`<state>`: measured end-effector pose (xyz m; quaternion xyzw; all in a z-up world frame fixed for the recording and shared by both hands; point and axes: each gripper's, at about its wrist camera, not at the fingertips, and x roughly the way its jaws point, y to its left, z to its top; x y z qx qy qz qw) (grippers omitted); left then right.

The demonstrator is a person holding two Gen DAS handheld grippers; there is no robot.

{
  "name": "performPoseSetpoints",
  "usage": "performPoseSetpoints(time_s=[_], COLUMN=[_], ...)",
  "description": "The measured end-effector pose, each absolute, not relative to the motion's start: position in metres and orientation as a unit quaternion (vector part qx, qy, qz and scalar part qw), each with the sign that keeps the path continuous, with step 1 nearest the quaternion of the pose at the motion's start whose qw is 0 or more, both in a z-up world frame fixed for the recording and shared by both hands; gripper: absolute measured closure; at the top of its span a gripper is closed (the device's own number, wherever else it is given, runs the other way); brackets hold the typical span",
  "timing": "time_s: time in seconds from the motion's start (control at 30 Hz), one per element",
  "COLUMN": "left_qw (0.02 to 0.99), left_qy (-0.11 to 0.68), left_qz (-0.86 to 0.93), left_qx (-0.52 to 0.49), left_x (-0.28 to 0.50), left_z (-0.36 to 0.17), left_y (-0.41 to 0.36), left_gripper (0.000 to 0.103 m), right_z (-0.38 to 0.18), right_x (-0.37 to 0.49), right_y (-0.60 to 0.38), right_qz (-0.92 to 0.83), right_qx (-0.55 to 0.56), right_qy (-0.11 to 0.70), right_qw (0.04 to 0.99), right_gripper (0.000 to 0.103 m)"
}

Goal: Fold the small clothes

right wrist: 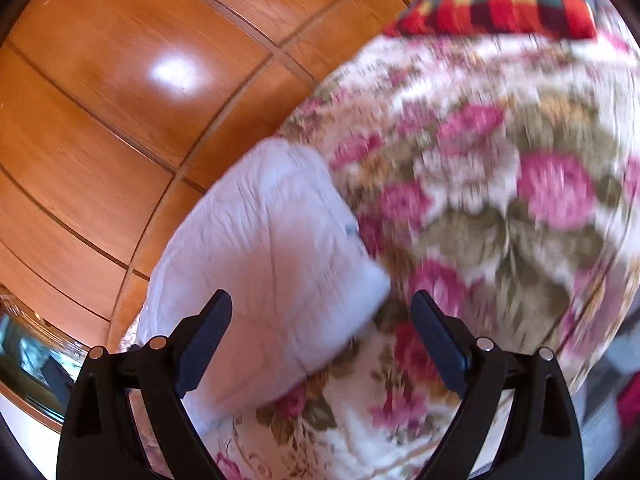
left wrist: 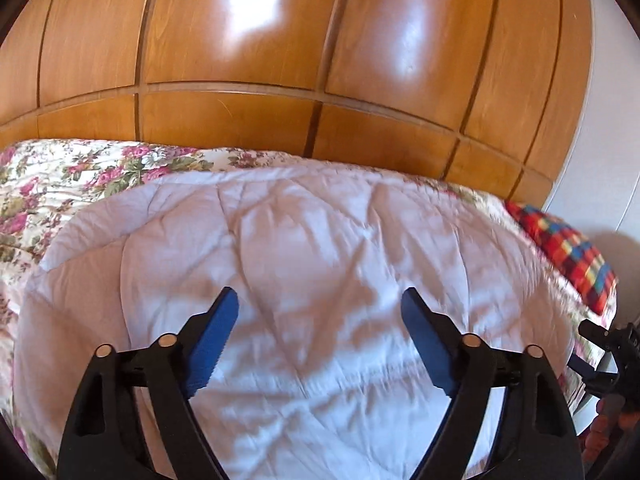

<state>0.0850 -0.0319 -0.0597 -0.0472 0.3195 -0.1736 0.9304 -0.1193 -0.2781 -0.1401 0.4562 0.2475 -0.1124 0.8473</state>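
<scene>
A white quilted cloth (left wrist: 304, 264) lies spread on a floral bedspread (left wrist: 60, 176). My left gripper (left wrist: 320, 300) hangs over its middle, blue pads wide apart, nothing between them. In the right wrist view the same white cloth (right wrist: 272, 248) shows as a corner lying on the floral bedspread (right wrist: 500, 200). My right gripper (right wrist: 322, 304) stands open above that corner, its fingers clear of the fabric. The right gripper (left wrist: 608, 356) also shows at the far right edge of the left wrist view, held in a hand. Both views are blurred.
A wooden wardrobe (left wrist: 280, 60) with panelled doors stands behind the bed. A red, blue and yellow checked pillow (left wrist: 568, 252) lies at the bed's right end; the same pillow (right wrist: 500, 0) tops the right wrist view. A white wall (left wrist: 608, 120) is at the right.
</scene>
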Motion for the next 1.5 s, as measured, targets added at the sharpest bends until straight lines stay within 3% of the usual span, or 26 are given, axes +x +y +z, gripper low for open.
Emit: performPoseSetpoints(time_s=[0.6,0.8,0.87,0.97,1.17,1.5], left_qw=[0.926,0.925,0.924,0.925,0.924,0.891], left_qy=[0.339,0.341,0.342,0.342,0.345,0.359], left_qz=[-0.169,-0.170,-0.170,-0.168,-0.166,-0.278], left_qx=[-0.011,-0.010,-0.012,-0.008,-0.002,0.022], left_x=[0.068,0.069,0.070,0.070,0.072,0.076], left_z=[-0.101,-0.102,-0.102,-0.103,-0.103,-0.089], left_y=[-0.036,-0.037,-0.037,-0.038,-0.046,-0.118], left_gripper=[0.029,0.029,0.028,0.028,0.026,0.024], right_z=[-0.151,-0.162,-0.166,-0.166,-0.134,-0.098], right_x=[-0.063,-0.044,-0.035,-0.032,-0.042,-0.121], right_y=[-0.264,-0.283,-0.286,-0.292,-0.305,-0.359], right_qz=[-0.035,-0.014,-0.015,0.015,0.023,-0.088], right_qx=[0.475,0.555,0.565,0.573,0.541,0.524], right_qy=[0.203,0.180,0.191,0.184,0.155,0.084], right_qw=[0.856,0.812,0.803,0.799,0.827,0.843], right_gripper=[0.011,0.045,0.063,0.076,0.085,0.086])
